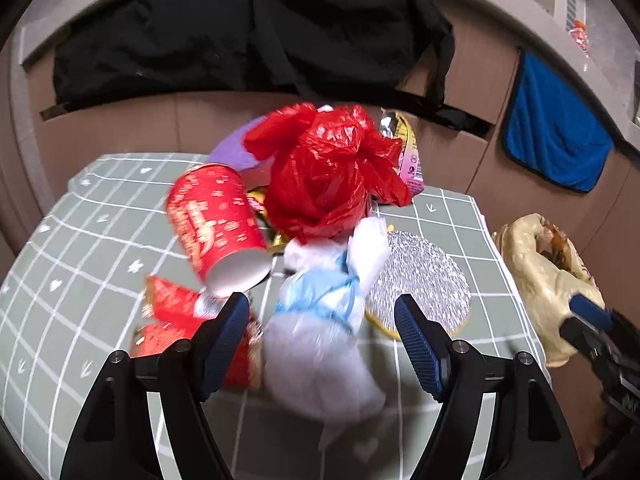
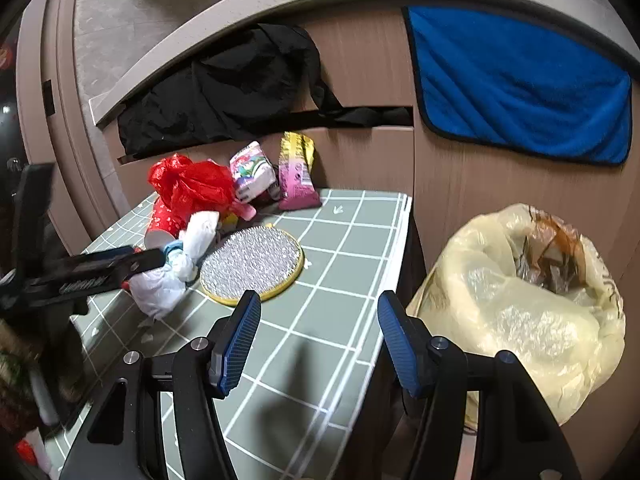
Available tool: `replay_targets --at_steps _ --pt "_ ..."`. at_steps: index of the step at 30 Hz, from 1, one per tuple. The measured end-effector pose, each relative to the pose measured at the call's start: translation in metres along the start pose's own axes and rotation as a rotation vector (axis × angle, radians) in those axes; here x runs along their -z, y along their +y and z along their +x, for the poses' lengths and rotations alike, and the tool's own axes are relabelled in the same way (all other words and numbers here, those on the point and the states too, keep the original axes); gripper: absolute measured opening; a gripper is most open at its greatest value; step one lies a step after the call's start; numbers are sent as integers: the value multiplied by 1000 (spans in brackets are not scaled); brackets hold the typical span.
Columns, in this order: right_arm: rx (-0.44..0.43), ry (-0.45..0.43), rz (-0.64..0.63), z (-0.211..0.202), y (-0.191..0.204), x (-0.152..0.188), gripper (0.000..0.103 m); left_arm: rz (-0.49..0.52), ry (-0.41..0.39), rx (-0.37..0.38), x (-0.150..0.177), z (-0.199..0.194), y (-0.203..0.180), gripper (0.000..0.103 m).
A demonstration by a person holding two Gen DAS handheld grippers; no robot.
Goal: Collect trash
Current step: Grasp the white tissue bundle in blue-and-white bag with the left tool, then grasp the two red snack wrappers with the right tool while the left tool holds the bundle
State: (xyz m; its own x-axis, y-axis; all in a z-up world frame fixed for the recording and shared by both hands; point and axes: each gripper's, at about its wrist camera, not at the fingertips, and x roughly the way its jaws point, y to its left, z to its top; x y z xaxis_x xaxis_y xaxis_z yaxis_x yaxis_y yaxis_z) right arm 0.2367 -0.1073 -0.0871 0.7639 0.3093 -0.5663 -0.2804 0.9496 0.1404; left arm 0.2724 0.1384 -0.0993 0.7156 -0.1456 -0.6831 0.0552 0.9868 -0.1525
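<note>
Left gripper (image 1: 322, 344) spread wide around the white tied bag (image 1: 320, 344) on the green checked table (image 1: 100, 240), pads not touching it, right gripper (image 2: 318, 340) open and empty over the table edge beside the yellow trash bag (image 2: 520, 308)

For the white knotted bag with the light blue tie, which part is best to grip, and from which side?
Probably the pinched neck at the light blue tie of the white bag: it is the narrowest part, above the bulging body. Come from the near table edge, where the left gripper already straddles the bag, jaws open.
</note>
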Motion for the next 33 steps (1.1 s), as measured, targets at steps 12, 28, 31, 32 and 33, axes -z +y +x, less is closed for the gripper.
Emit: replay_targets --at_steps 12,28,31,32,33 --pt "-7 12 -29 -6 1 -5 58 -38 5 18 -4 -5 3 46" --pt "-399 196 -317 72 160 -37 57 -349 -195 -183 40 -135 148 46" --pt "-395 228 -432 94 192 -37 56 -351 -222 -185 45 -143 159 46" --pt "-388 231 -458 100 198 -37 56 -345 -226 -190 47 -145 160 46" --pt "-369 231 -481 108 204 -38 56 -341 -226 -187 48 -146 163 46"
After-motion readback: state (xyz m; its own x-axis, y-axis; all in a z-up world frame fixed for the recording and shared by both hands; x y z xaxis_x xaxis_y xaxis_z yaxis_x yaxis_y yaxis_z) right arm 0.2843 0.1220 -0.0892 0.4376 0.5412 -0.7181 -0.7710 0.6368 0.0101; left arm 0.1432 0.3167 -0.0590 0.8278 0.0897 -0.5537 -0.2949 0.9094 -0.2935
